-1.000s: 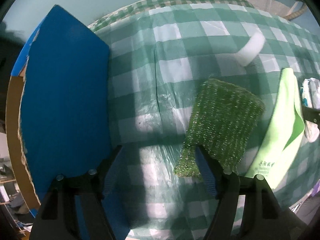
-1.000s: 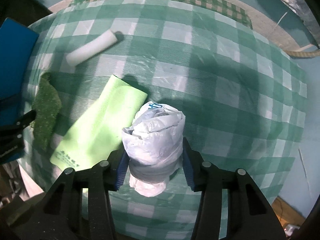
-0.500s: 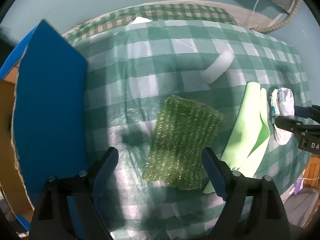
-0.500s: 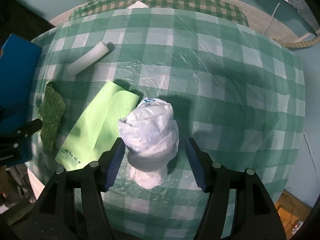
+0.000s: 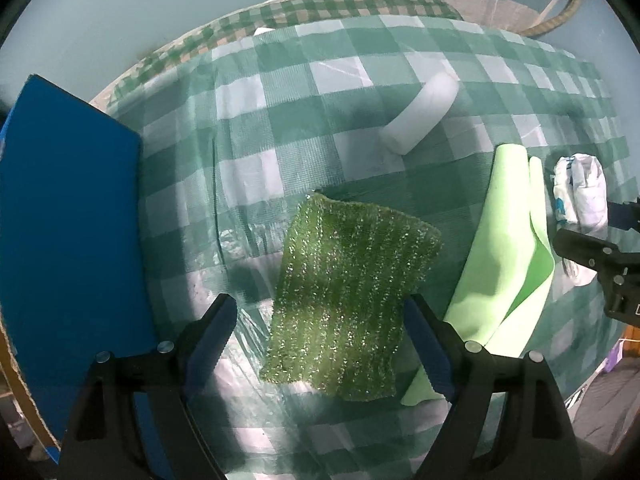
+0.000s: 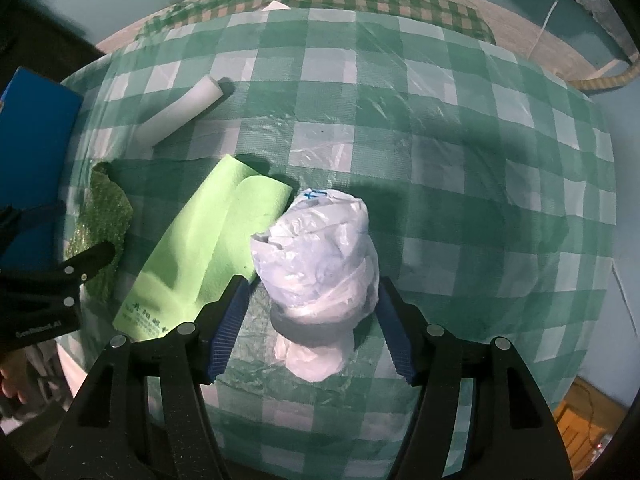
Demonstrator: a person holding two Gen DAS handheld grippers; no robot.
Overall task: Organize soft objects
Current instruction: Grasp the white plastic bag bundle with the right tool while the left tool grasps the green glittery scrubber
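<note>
green-white checked tablecloth [image 5: 280,128], sparkly dark green scrubber [image 5: 348,304], light green cloth [image 5: 508,248], white roll [image 5: 420,116], maybe bluish-white bag [image 6: 316,256], blue board [image 5: 68,220].

black tongs [image 5: 320,344], blue ribbed pads [image 6: 229,326], silver screws, white lettering

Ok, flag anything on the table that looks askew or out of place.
Nothing is spilled or damaged. The light green cloth lies slanted with one edge curled over, and the white roll lies on its side at an angle. The scouring pad and bagged bundle look ordinary.
</note>
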